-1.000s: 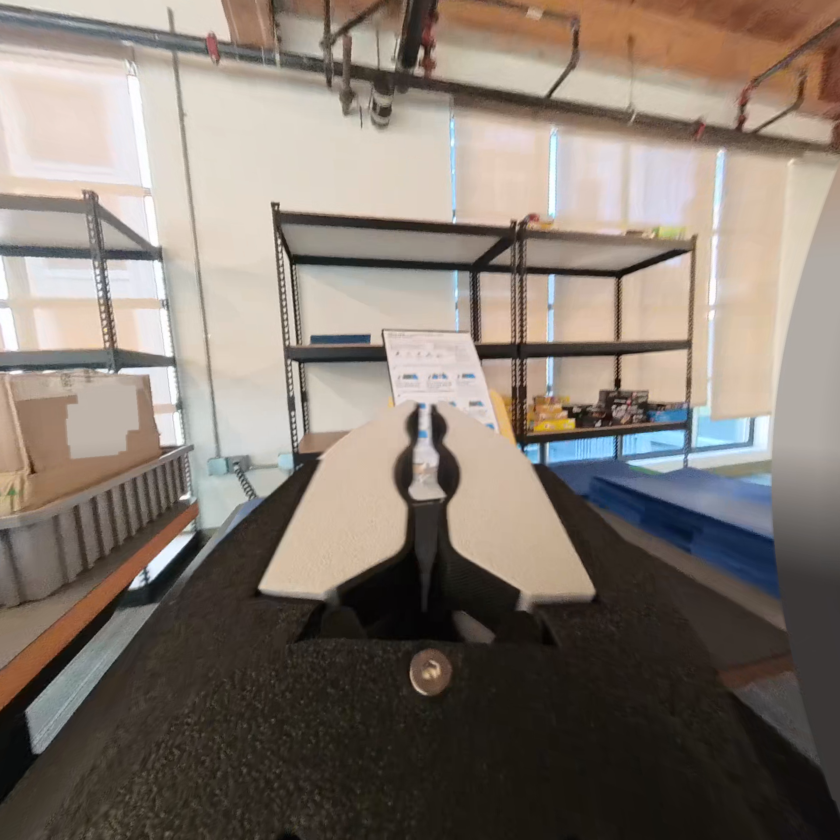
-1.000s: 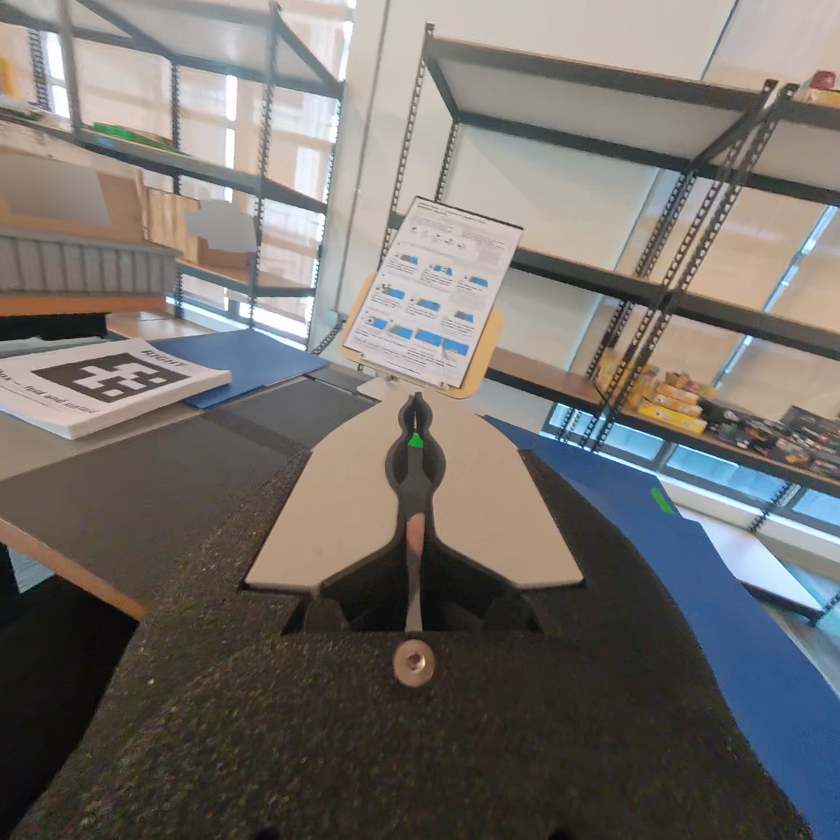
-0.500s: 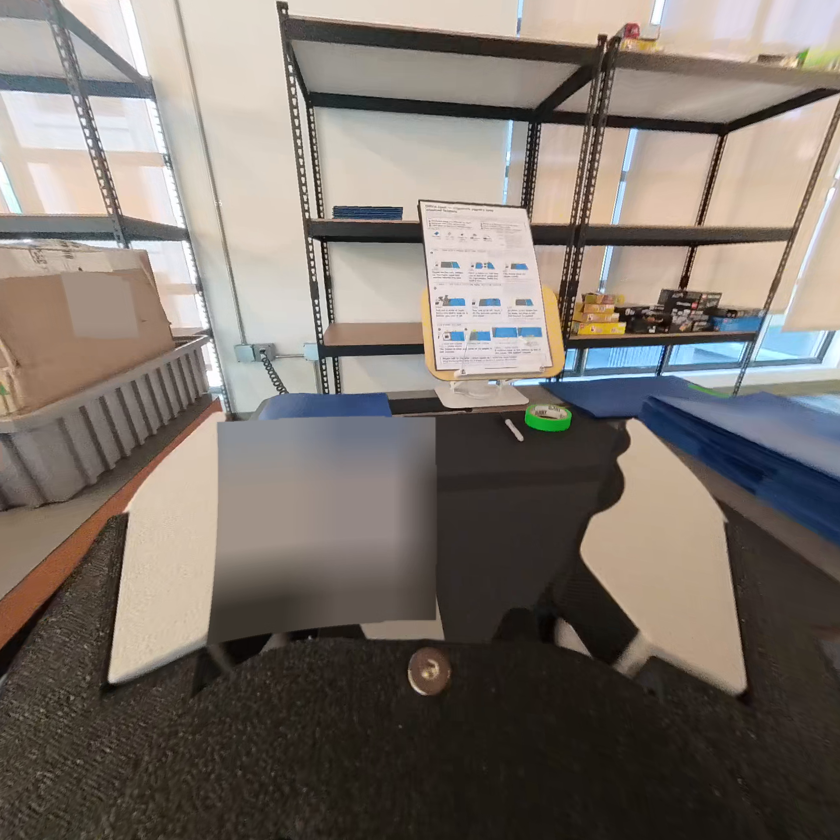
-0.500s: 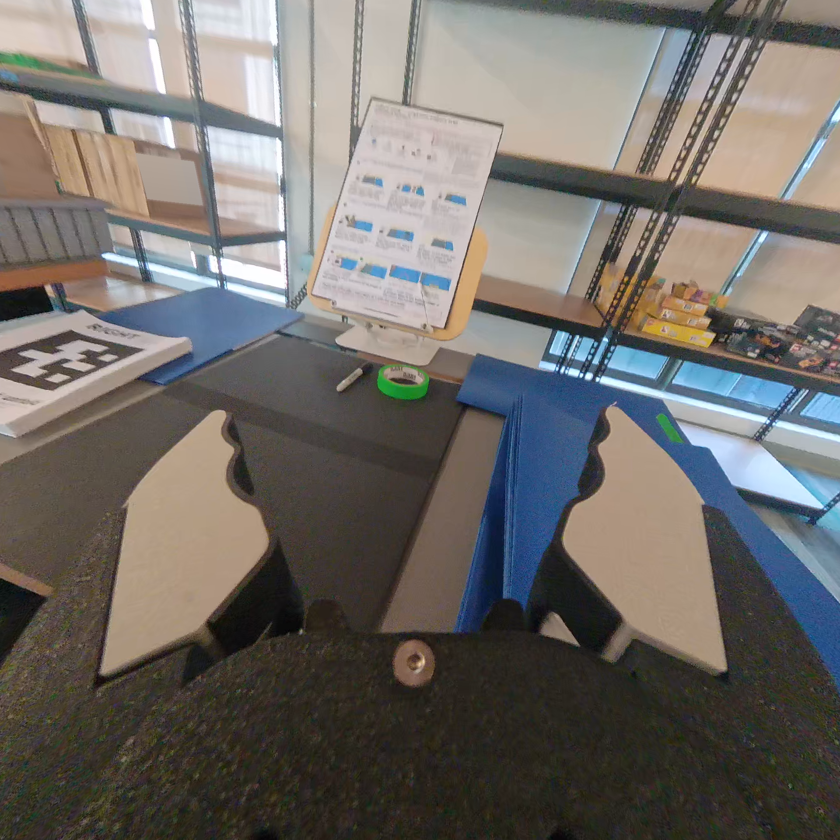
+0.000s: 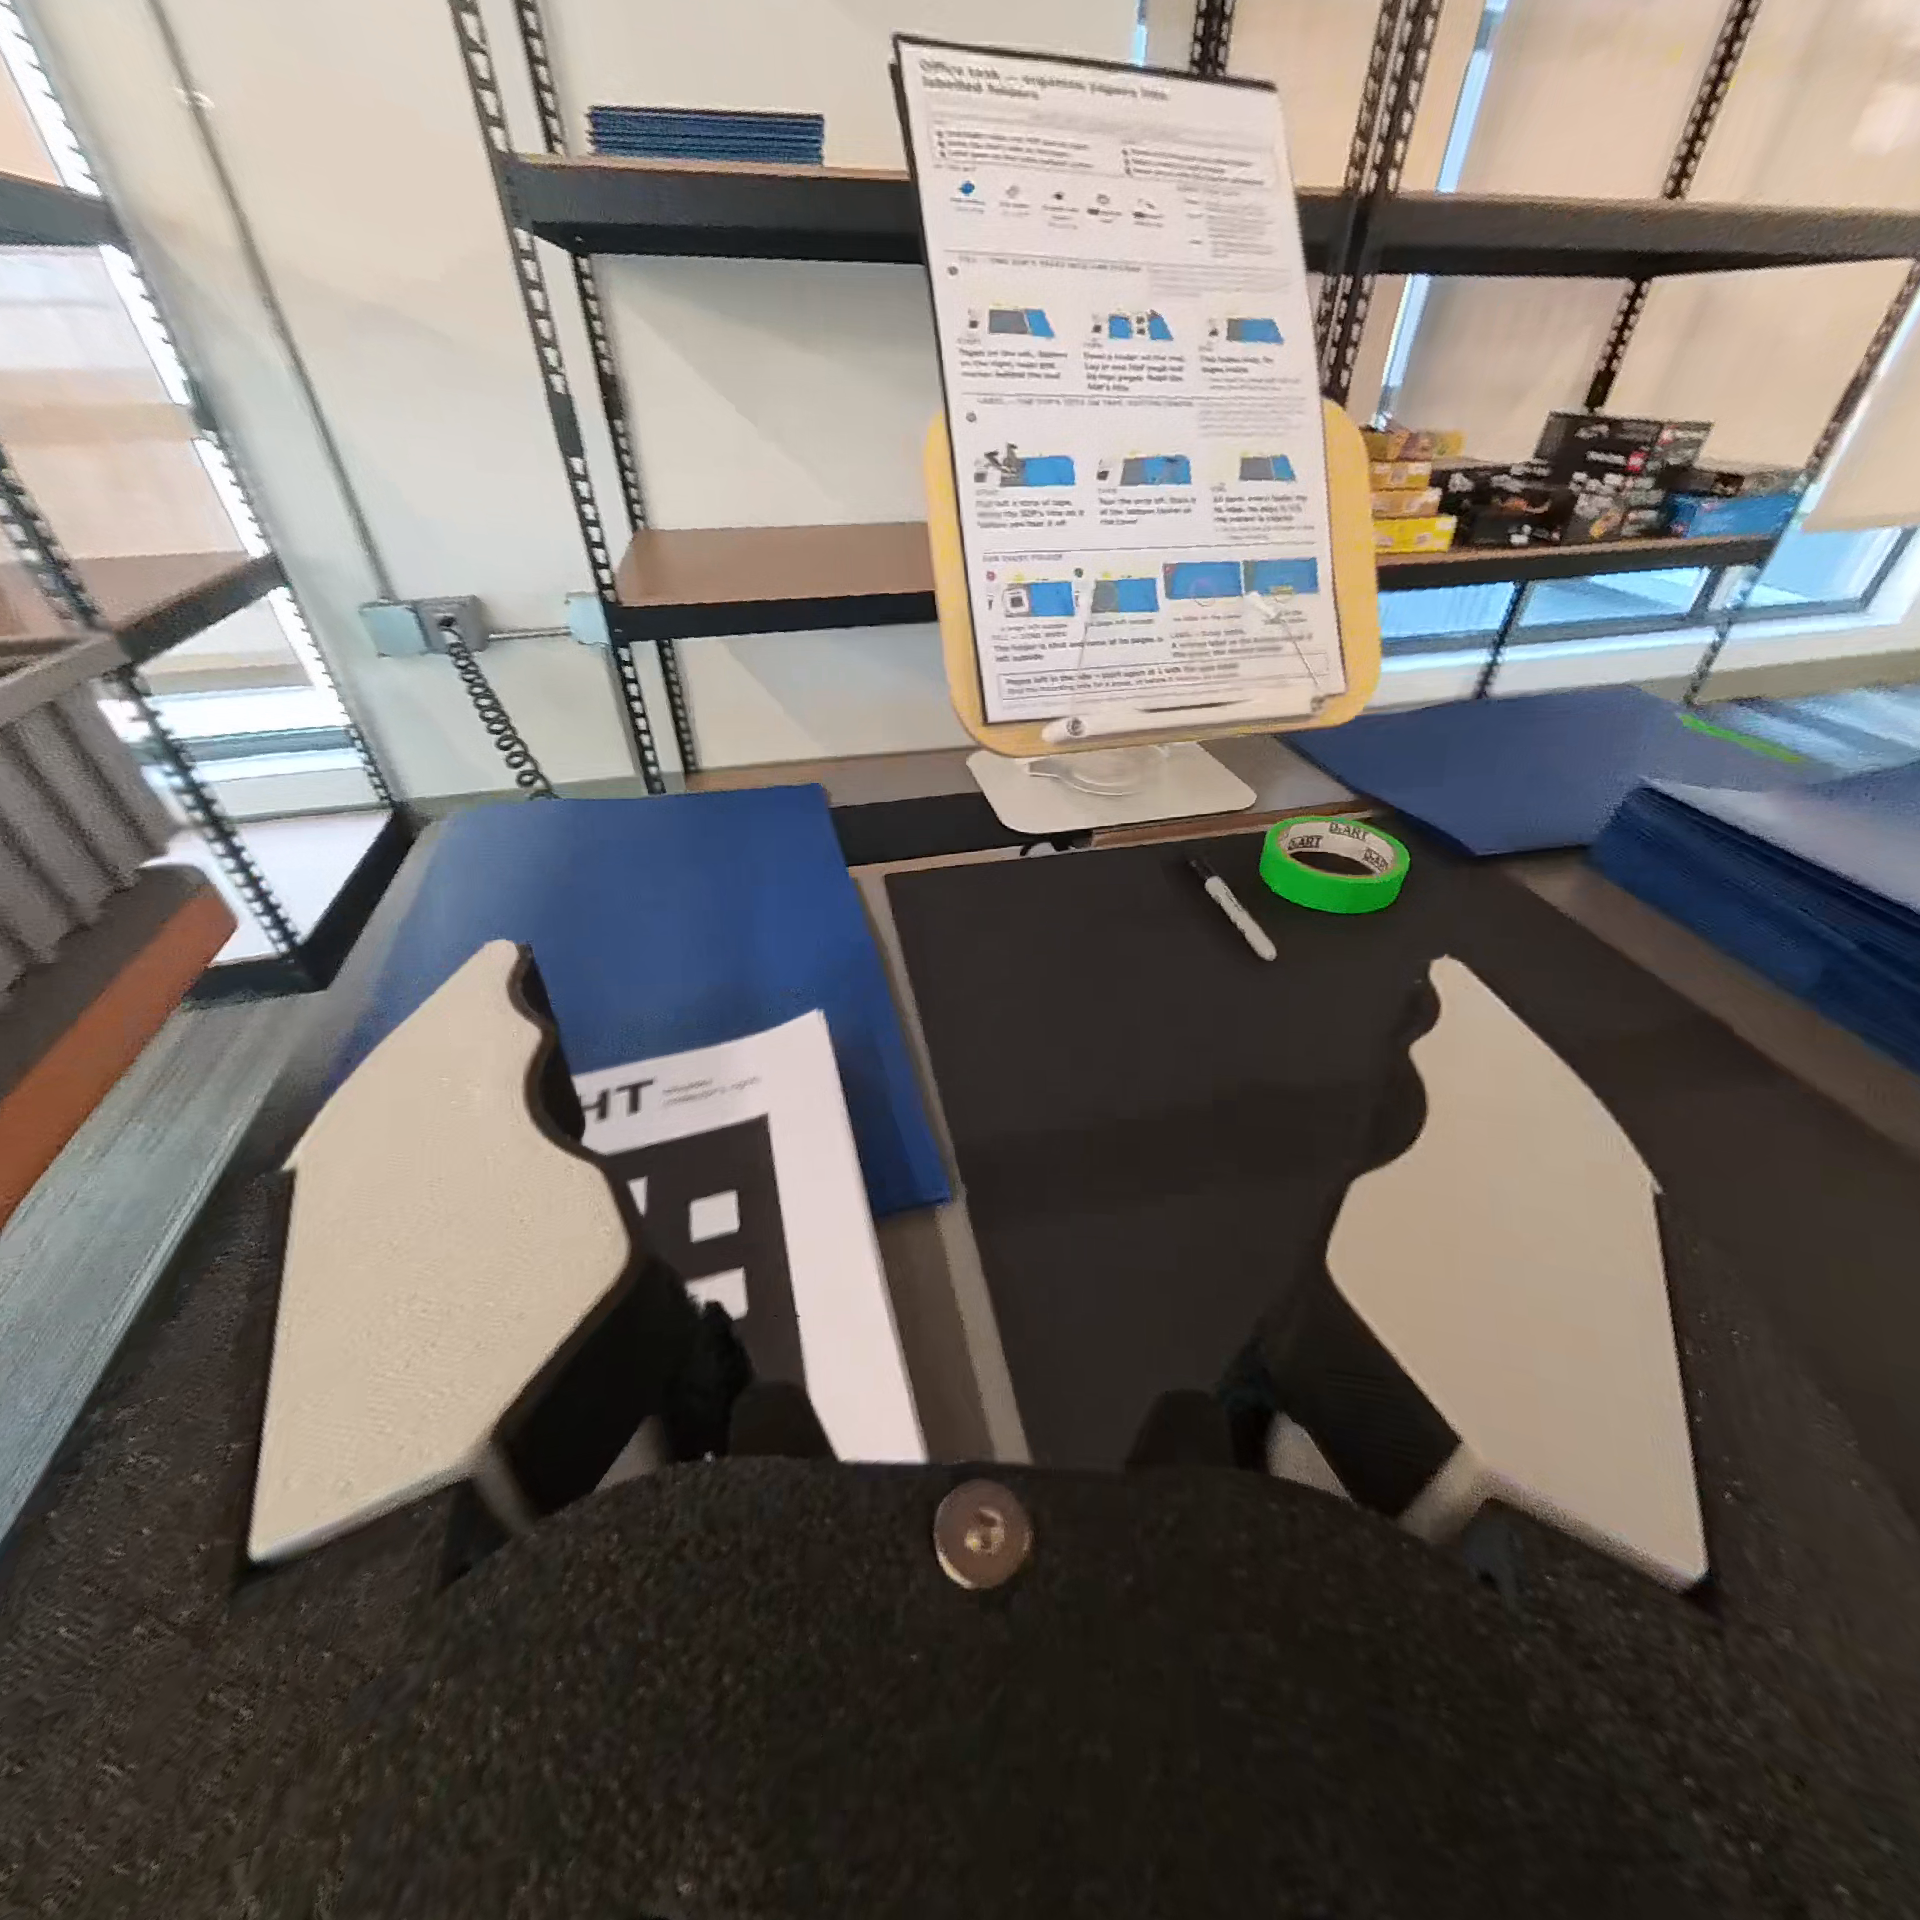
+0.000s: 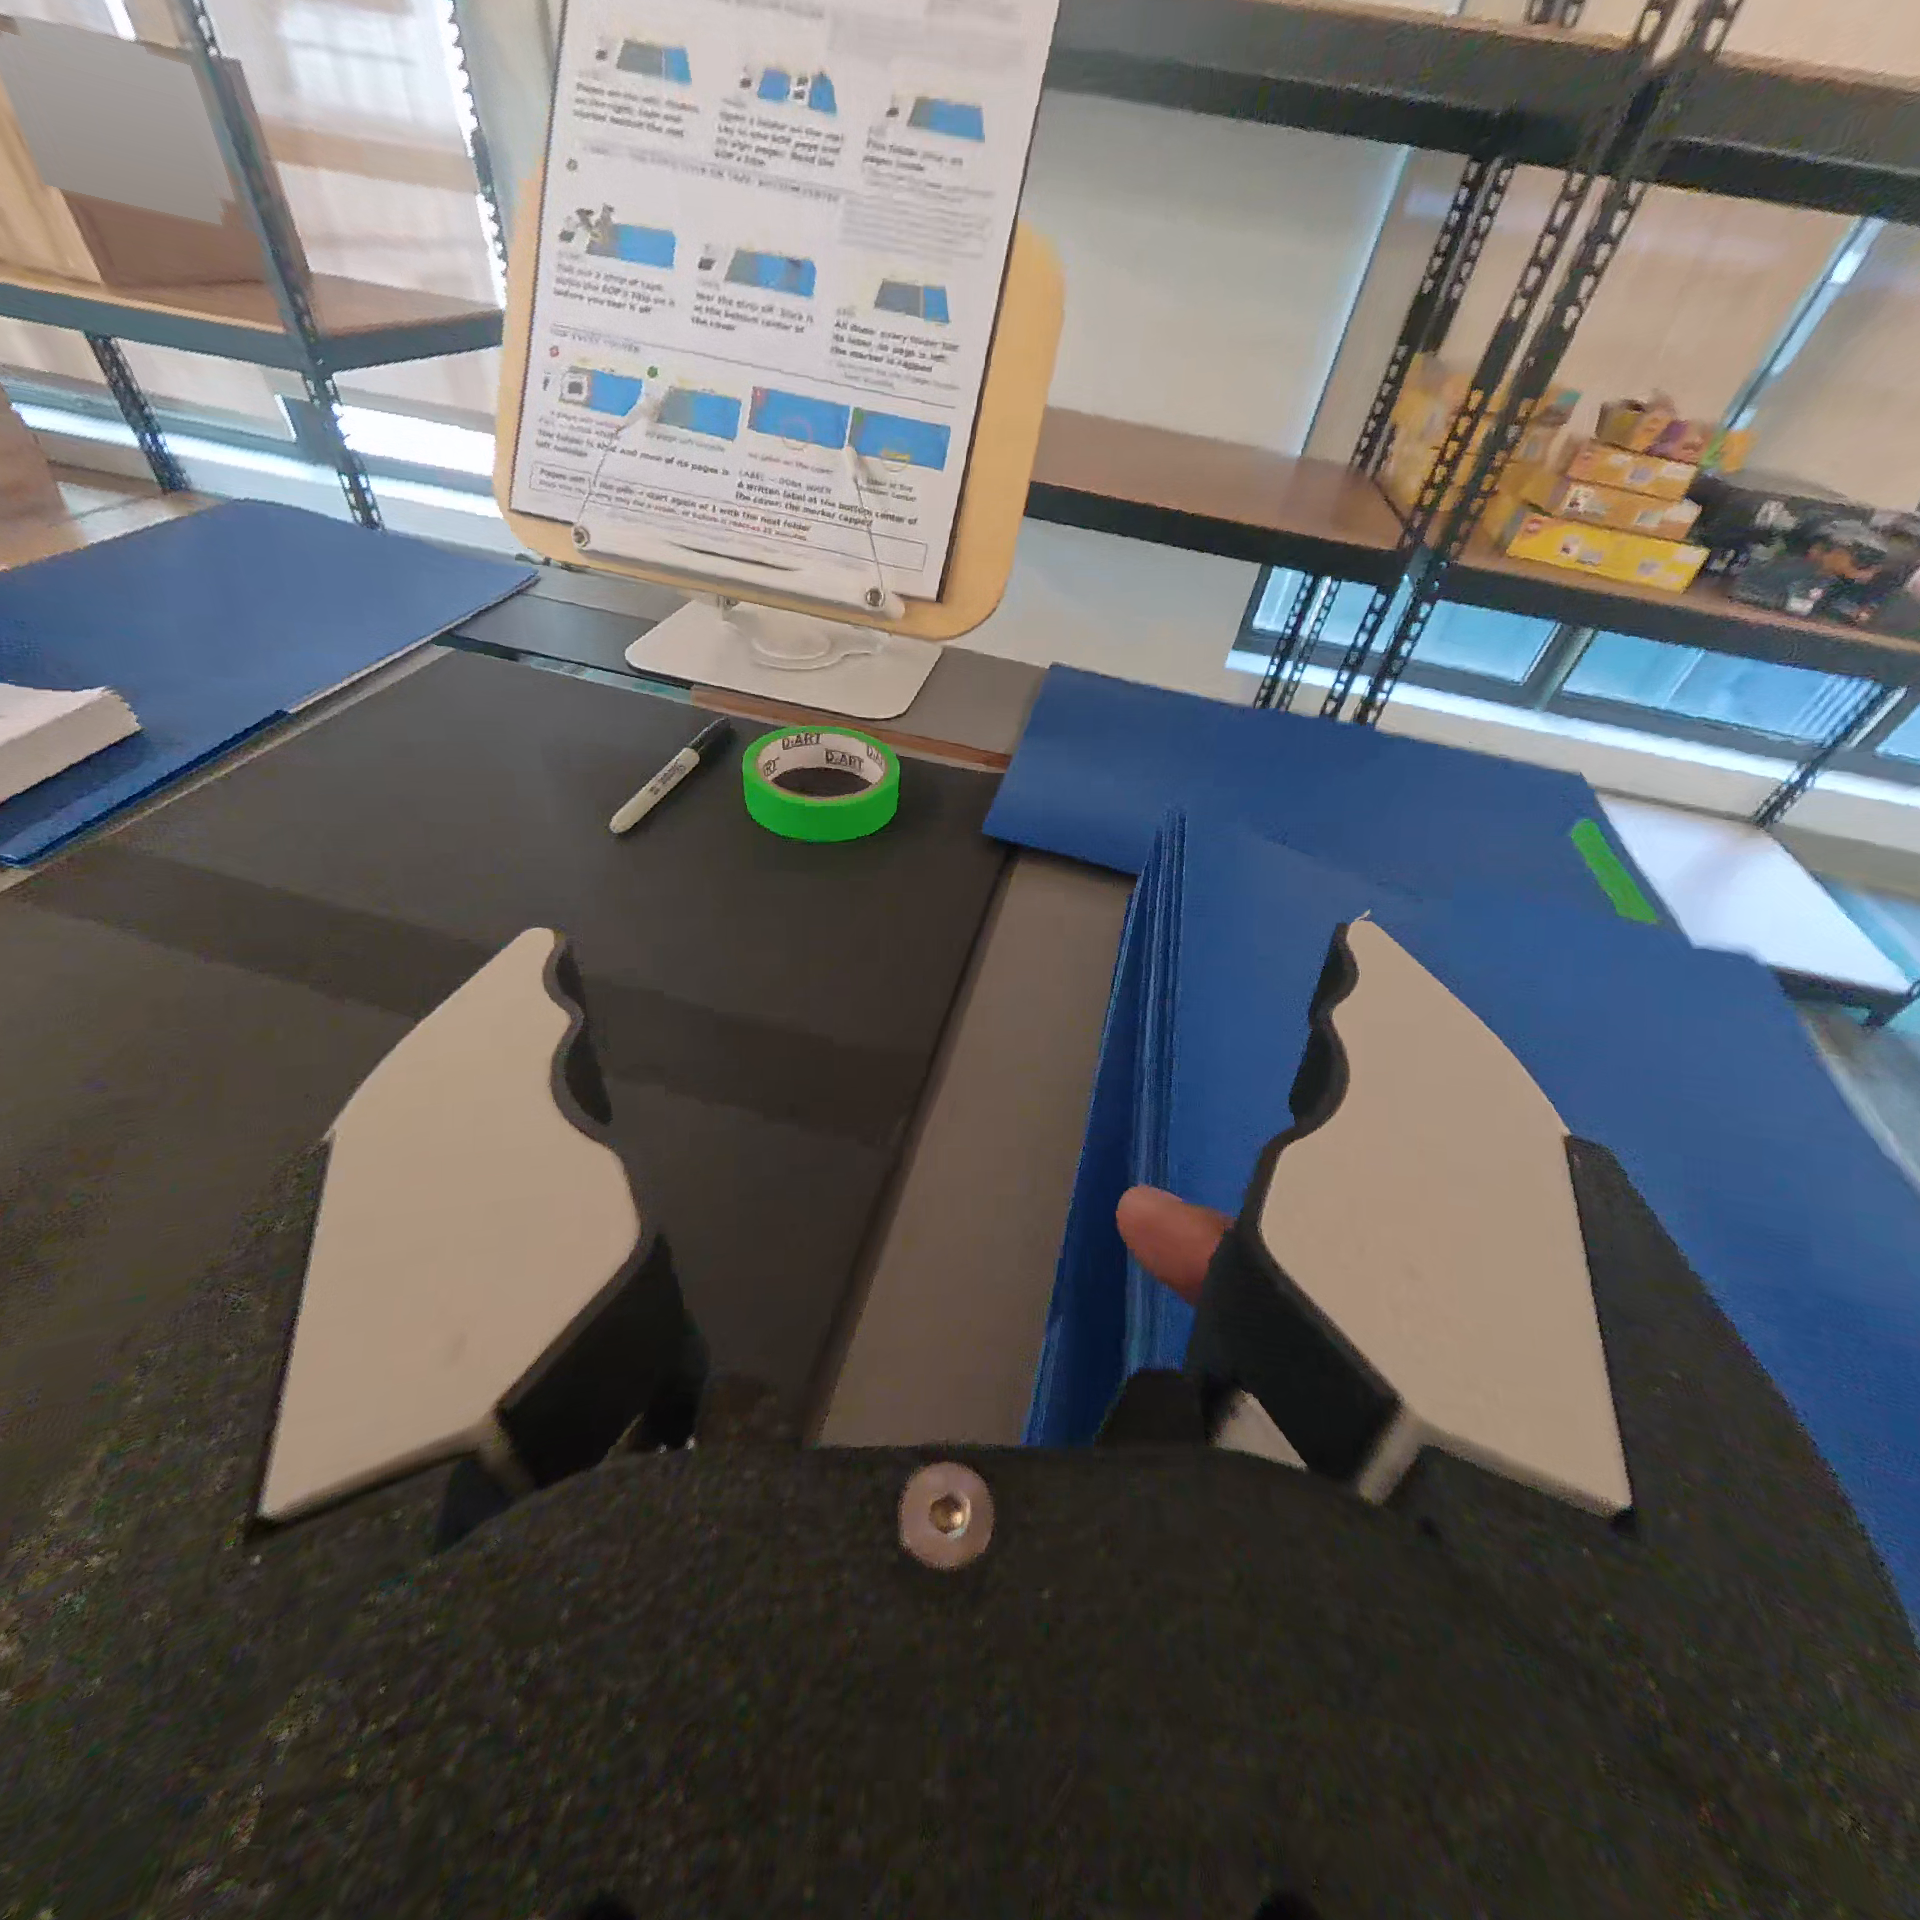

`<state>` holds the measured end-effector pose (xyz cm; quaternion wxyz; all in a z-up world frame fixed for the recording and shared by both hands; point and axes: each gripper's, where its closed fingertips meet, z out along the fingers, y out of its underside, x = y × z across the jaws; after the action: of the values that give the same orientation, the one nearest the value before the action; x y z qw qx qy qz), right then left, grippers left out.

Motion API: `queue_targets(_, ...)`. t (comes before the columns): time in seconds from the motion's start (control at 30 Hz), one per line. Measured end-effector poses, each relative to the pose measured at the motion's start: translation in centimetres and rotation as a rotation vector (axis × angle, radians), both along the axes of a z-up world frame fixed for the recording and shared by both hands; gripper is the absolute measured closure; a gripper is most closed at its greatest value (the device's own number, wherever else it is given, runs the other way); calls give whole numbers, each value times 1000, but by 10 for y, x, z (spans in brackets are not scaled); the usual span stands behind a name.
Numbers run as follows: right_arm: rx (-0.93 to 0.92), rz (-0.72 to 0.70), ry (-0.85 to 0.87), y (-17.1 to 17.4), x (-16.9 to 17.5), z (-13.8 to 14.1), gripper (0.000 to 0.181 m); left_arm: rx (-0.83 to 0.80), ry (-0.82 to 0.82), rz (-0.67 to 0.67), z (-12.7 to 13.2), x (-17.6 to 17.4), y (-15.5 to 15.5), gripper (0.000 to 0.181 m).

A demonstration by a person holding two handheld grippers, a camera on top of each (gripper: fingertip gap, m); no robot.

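left tongs [image 5: 977,1049] released, over white paper stack [image 5: 748,1226] | right tongs [image 6: 945,1029] released, over blue folders [image 6: 1226,1039]

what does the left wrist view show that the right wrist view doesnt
Only the left wrist view shows the top sheet of the white paper stack, printed with a black square pattern, lying on a blue folder, and the open left gripper. Only the right wrist view shows the stack of blue folders edge-on, a fingertip and the open right gripper. Both show the green tape roll, the marker, the black mat and the instruction sheet on its stand.
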<state>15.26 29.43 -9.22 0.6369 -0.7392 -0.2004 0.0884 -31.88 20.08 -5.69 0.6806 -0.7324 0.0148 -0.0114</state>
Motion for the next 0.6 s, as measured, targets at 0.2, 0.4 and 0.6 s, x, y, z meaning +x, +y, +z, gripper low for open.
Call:
queue_targets(0.2,3,86,-52,19,0,27,58,-9,51,-107,-1,35,46,34)
queue_targets(0.4,-62,90,-22,-23,7,10,50,-75,56,-250,-13,80,49,32)
queue_targets(0.6,-66,47,-22,-65,20,6,49,-34,95,-248,1,95,8,35)
